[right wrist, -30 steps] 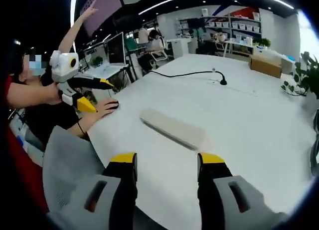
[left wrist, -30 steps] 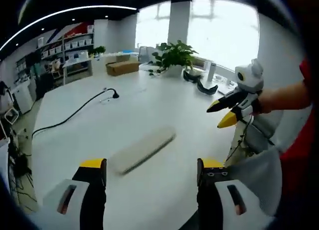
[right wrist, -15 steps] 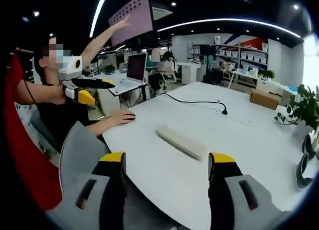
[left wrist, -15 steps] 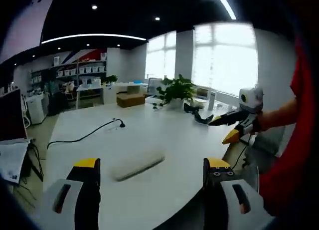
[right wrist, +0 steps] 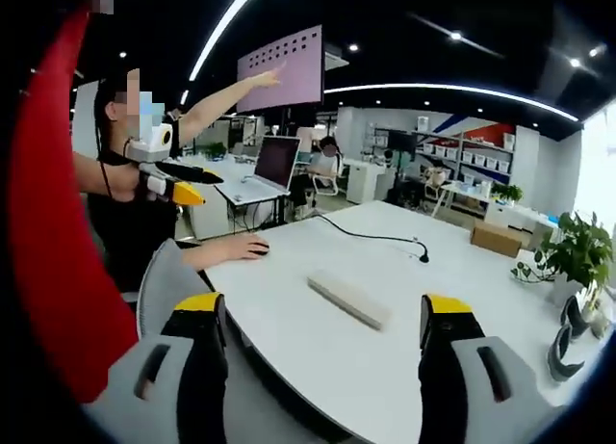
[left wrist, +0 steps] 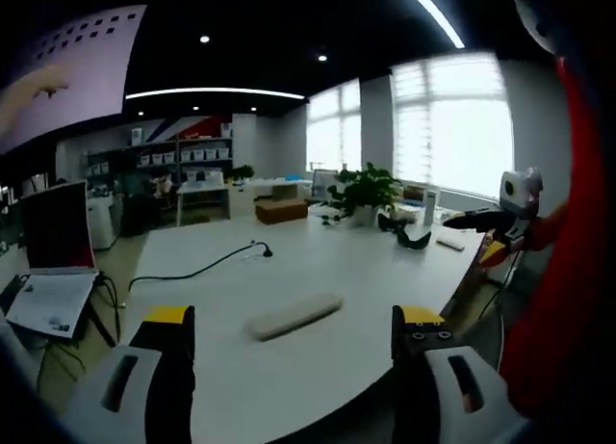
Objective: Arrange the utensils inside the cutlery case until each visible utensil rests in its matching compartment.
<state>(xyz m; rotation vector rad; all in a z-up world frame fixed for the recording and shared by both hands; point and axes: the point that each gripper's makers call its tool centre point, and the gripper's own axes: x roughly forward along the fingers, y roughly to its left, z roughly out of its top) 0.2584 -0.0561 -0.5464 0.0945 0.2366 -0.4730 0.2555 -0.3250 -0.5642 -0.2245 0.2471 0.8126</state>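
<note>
Both tongs agape, case (left wrist: 294, 315) closed on table (left wrist: 385, 271)

Right gripper (right wrist: 327, 314) at the bottom of the frame, yellow-tipped fingers (right wrist: 199, 304) spread wide apart, holding nothing. Between and above them, at centre, a long pale cutlery case (right wrist: 348, 300) lying closed on the white worktop (right wrist: 462, 271). Behind it, a black cable (right wrist: 375, 237) running across the worktop to a small black end. At left, the left gripper (right wrist: 183, 184) raised near a person's outstretched arm (right wrist: 226, 92). At lower left centre, a hand (right wrist: 241, 248) resting on the worktop edge. At right edge, a potted plant (right wrist: 576, 253).
</note>
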